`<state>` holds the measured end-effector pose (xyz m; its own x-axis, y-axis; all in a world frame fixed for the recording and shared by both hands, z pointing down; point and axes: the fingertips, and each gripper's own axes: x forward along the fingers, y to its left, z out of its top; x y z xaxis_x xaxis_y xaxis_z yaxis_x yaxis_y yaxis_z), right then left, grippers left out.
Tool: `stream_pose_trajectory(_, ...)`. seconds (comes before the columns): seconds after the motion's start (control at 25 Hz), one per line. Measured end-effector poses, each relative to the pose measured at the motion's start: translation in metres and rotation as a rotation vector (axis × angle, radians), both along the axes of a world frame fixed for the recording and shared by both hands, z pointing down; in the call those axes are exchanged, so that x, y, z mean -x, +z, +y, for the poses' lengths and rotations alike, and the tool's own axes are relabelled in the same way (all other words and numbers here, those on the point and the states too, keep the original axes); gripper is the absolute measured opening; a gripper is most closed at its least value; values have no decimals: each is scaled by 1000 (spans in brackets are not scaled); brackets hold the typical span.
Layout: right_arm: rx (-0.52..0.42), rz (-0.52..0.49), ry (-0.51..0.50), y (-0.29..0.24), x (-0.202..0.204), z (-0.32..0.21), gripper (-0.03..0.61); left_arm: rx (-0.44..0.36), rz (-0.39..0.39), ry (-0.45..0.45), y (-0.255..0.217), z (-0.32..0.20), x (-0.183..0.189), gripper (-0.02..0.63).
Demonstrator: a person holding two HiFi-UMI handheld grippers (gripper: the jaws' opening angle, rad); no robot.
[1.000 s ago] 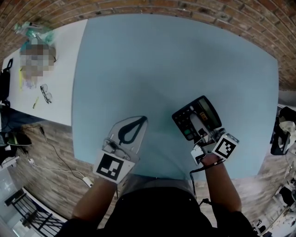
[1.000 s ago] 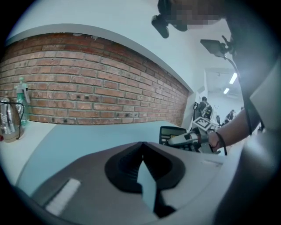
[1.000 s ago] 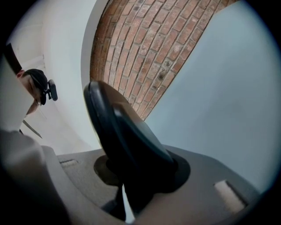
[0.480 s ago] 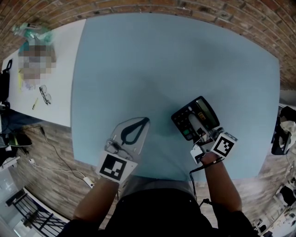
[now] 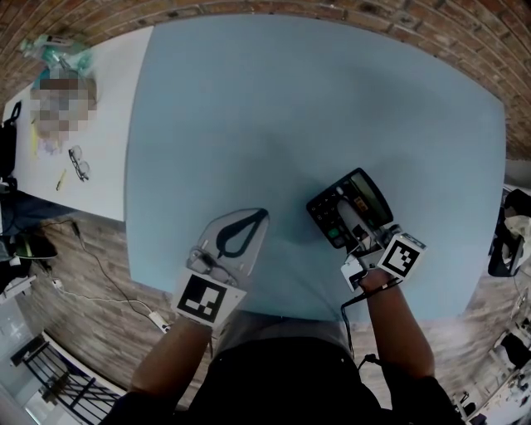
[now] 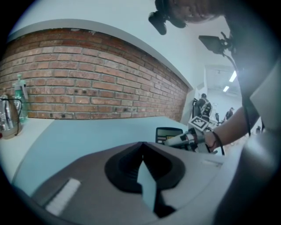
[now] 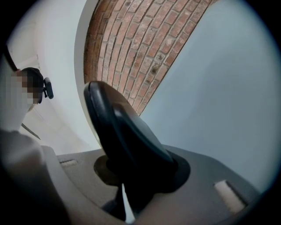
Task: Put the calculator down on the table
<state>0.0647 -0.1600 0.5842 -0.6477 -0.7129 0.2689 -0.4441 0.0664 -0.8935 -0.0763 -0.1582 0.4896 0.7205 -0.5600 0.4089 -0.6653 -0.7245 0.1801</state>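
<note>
Near-right zone: black rectangular calculator (image 5: 357, 202) clamped between jaws of right gripper (image 5: 348, 217), over light-blue rectangular table (image 5: 315, 108); contact with tabletop not determinable. Near-left zone: left gripper (image 5: 259, 216) over same table, left of calculator, well apart, nothing between jaws. Far left: white side table (image 5: 112, 108) just beside light-blue table; eyeglasses (image 5: 80, 164) on it. Red brick wall (image 5: 274, 7) behind both tables.

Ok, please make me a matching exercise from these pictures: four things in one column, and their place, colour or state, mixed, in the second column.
1 calculator
2 left gripper
3 glasses
4 large table

a light blue
b shut, nothing between its jaws
c on the white side table
d gripped by the right gripper

Pairs: 1-d, 2-b, 3-c, 4-a
</note>
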Motion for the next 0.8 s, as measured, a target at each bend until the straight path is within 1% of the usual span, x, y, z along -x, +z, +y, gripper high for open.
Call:
stream_pose_trajectory(0.36, 4, 28, -22, 7, 3, 3, 123, -9, -12, 14, -1, 11, -3, 3)
stream_pose_trajectory(0.56, 28, 39, -36, 14, 4, 5, 123, -6, -8, 10, -1, 13, -6, 3)
stream_pose_trajectory(0.68, 29, 10, -36, 16, 5, 5, 123, -11, -10, 10, -2, 15, -7, 3)
stream_pose_trajectory(0.8, 51, 9, -39, 19, 7, 8, 123, -23, -28, 24, -5, 19, -6, 3)
